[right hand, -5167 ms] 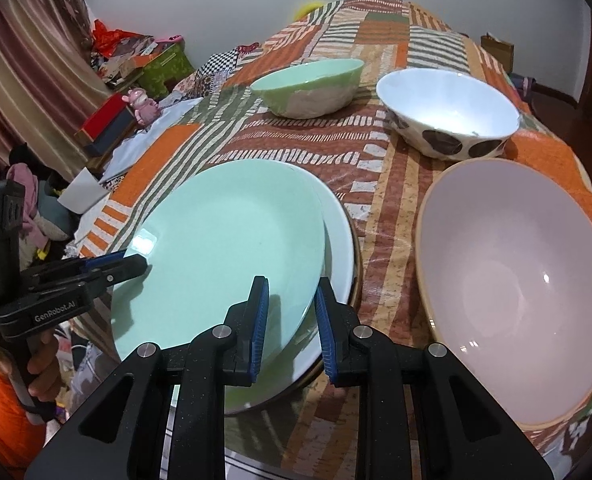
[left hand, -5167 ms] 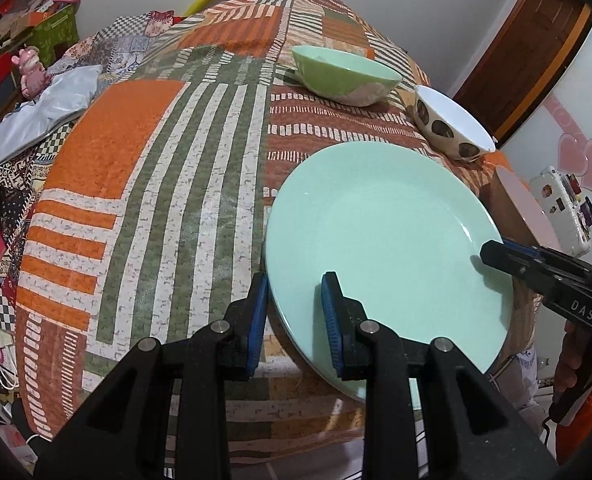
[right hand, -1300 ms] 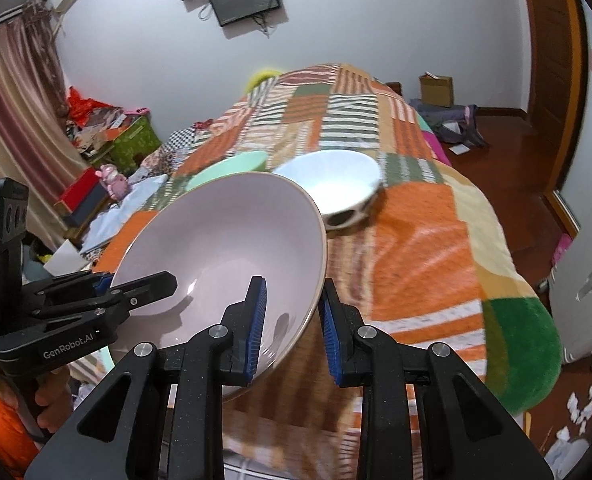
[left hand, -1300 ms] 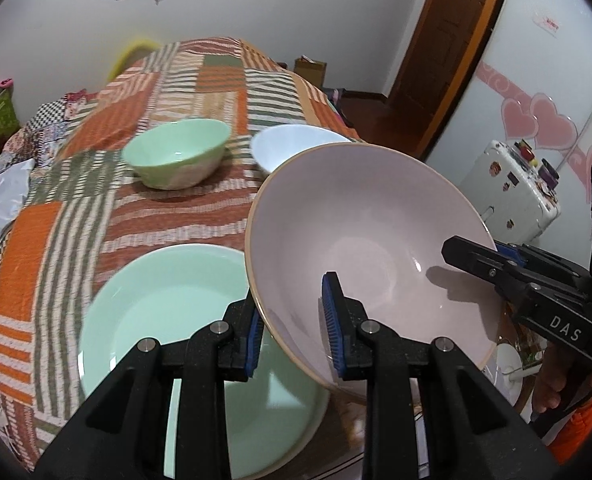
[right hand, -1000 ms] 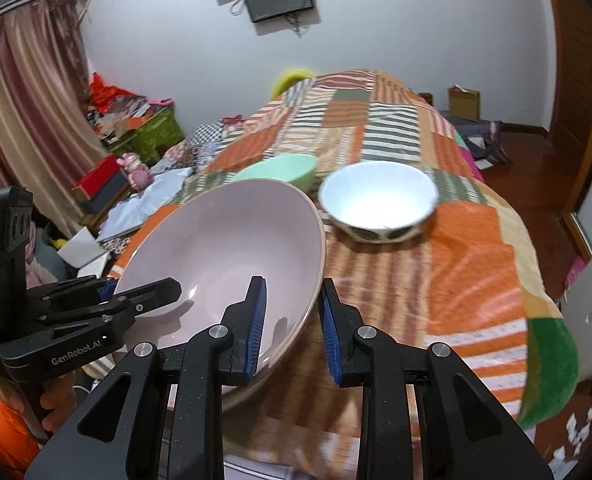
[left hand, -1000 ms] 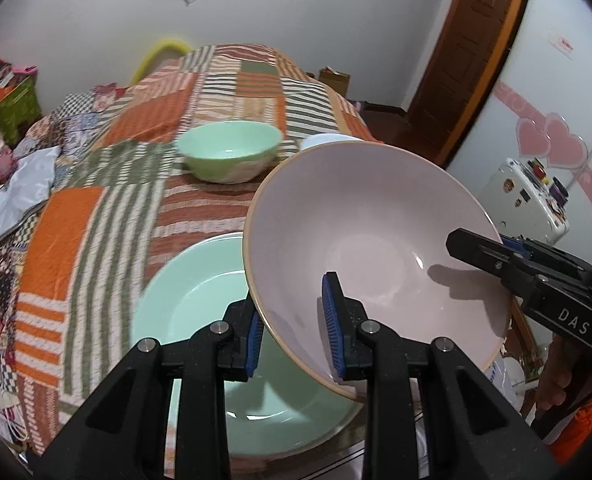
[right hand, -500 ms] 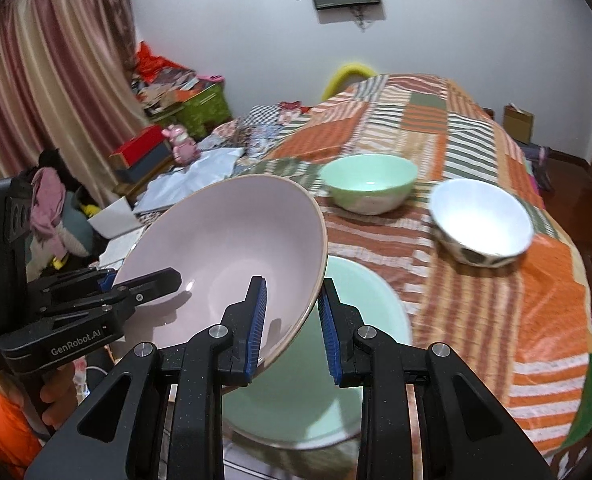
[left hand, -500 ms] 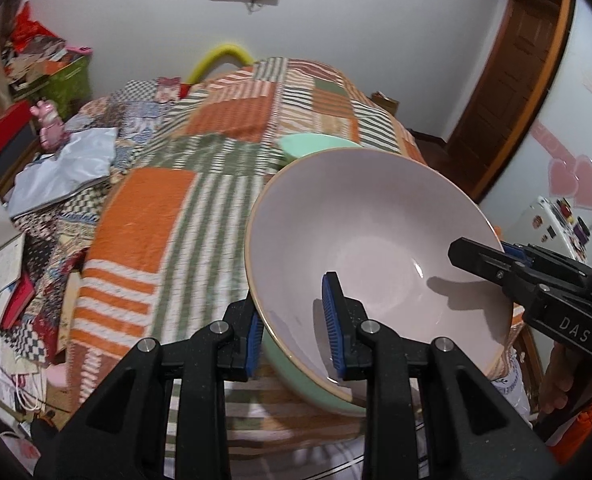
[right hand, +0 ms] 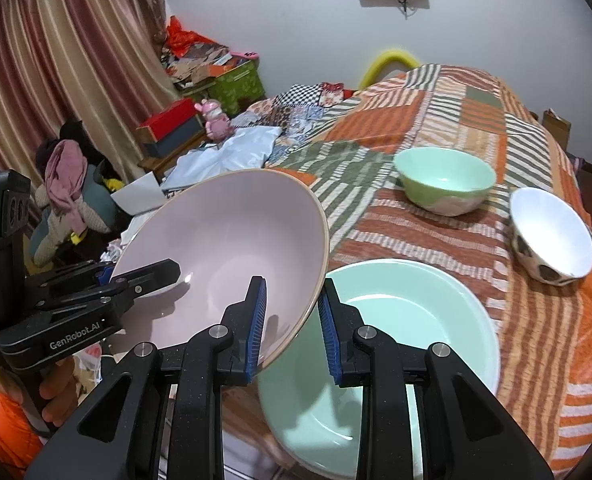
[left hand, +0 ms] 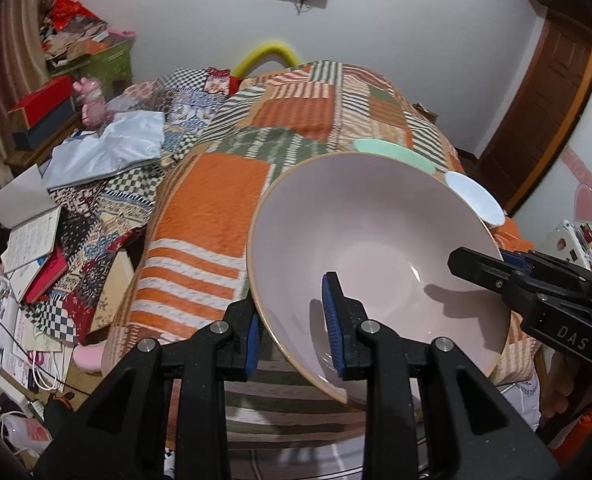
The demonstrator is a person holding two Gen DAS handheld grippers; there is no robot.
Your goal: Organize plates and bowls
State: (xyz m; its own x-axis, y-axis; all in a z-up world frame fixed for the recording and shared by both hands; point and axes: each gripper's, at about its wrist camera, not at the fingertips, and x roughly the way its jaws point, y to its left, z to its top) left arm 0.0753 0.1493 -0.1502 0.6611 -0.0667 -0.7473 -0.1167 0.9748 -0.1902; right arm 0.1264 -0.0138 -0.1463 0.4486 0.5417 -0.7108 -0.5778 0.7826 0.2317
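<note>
Both grippers hold a large pink bowl [left hand: 376, 248] in the air, tilted. My left gripper [left hand: 291, 330] is shut on its near rim. My right gripper [right hand: 291, 320] is shut on the opposite rim; the bowl also shows in the right wrist view [right hand: 223, 256]. Below and to the right lies a mint green plate [right hand: 400, 344] stacked on a white plate on the patchwork cloth. A green bowl [right hand: 444, 184] and a white spotted bowl [right hand: 548, 236] stand further back. In the left wrist view the pink bowl hides the plate; the green bowl [left hand: 392, 152] and white bowl [left hand: 476, 200] peek past it.
The table is covered by an orange, green and striped patchwork cloth [right hand: 456, 100]. To its left lie clothes, books, boxes and a pink toy [right hand: 215, 120] on low furniture and the floor. A brown door [left hand: 544, 112] stands at right.
The two grippers have carried the pink bowl leftward, from over the table's right side and across the green plate to beyond its left edge, and tilted it more.
</note>
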